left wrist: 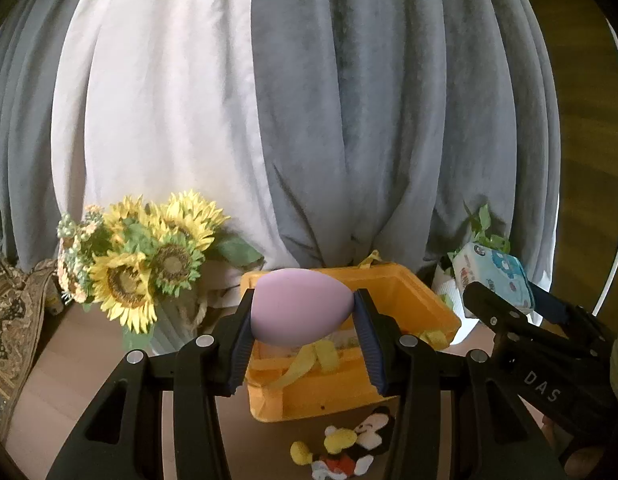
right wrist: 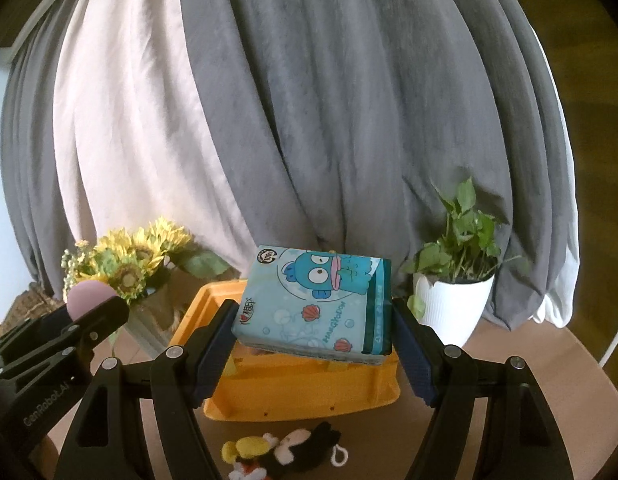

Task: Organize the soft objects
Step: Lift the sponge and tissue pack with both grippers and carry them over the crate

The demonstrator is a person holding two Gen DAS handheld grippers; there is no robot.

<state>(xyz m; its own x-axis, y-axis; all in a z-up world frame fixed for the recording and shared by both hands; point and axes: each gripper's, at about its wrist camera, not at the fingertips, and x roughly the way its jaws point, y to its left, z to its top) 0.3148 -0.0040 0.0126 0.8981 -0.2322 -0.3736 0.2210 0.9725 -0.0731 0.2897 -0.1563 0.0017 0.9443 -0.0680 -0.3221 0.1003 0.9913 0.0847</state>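
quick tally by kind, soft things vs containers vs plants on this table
Soft things: 3 – pink sponge egg, blue tissue pack, mouse plush
Containers: 1 – orange bin
Plants: 2 – sunflower bouquet, potted green plant
Total: 6

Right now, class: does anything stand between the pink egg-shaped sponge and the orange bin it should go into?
Nothing visible does. The pink sponge, held by the left gripper, hangs above the open orange bin, which holds only yellow strips.

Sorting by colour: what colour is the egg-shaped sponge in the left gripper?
Pale pink-lilac sponge, clearest in the left wrist view.
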